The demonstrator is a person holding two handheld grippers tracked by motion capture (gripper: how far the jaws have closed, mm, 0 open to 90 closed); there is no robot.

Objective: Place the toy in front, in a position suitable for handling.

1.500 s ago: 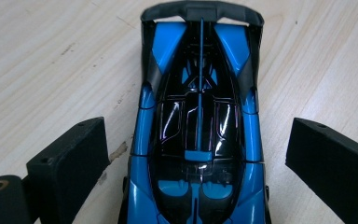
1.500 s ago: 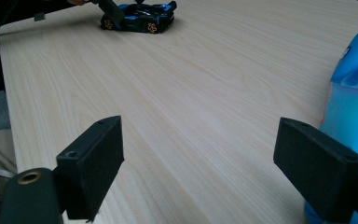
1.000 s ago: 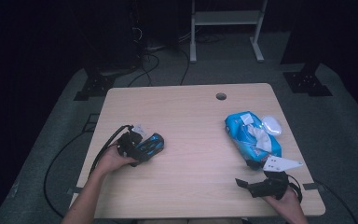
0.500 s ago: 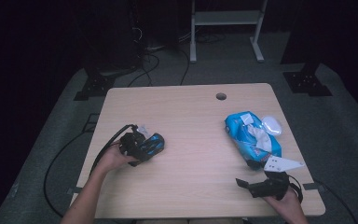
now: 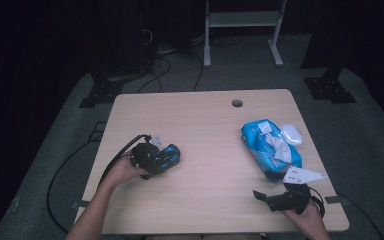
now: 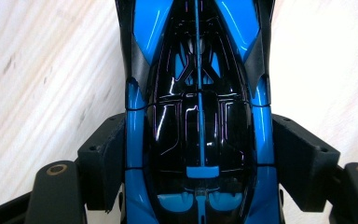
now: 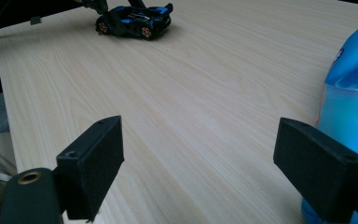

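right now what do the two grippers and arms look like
Both grippers are black. The left gripper trails a black cable; its fingers are blocky, matte pads. The right gripper carries a grey three-cornered plate on top. Both forearms are bare, no sleeves in sight.

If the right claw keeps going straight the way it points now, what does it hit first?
Probably the blue toy car, held in the left claw across the table. Bare wood lies between; the blue wipes pack sits just beside the right claw, off that line.

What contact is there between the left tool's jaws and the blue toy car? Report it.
Touching. The left gripper view shows both jaws of the left tool pressed flush against the sides of the blue toy car, no gap on either side.
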